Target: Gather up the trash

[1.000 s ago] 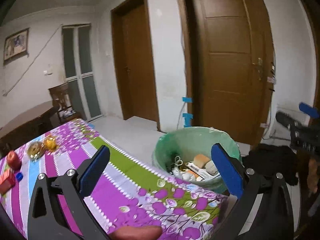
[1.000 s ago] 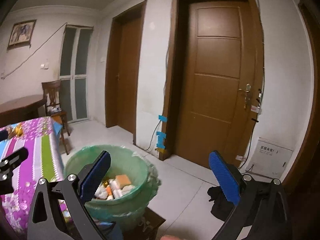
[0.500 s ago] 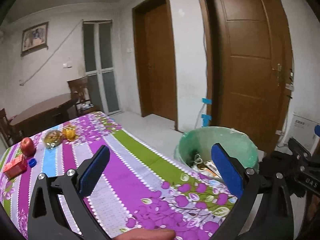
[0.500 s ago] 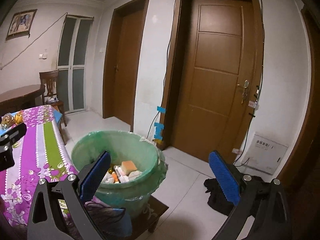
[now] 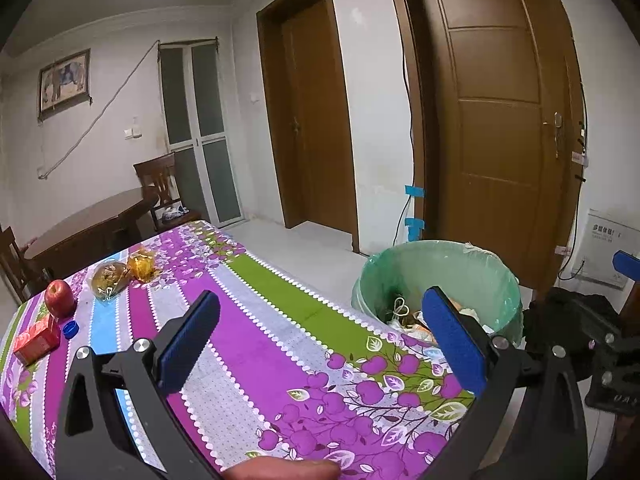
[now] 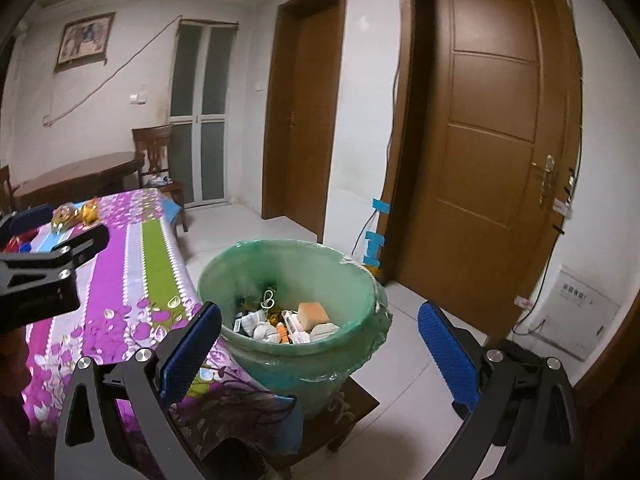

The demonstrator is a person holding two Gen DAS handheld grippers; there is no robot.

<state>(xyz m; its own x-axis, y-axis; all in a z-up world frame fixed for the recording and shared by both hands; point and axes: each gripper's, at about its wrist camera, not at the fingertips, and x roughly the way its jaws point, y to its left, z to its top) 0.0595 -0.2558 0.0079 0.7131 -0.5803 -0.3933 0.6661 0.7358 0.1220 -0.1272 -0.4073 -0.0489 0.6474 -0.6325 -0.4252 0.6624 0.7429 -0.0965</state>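
My left gripper (image 5: 320, 340) is spread wide and empty over the purple floral tablecloth (image 5: 248, 344). My right gripper (image 6: 320, 352) is equally wide, holding nothing. The green-lined trash bin (image 6: 360, 280) sits at its twelve o'clock, part-filled. At the left's ten o'clock lie crumpled wrappers (image 5: 110, 276), an apple (image 5: 59, 298), a red carton (image 5: 38, 338).

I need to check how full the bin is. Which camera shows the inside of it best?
The right wrist view: it looks down into the green-lined bin, showing the trash piled inside. In the left wrist view, the left tool's finger and the tablecloth edge hide most of the contents.
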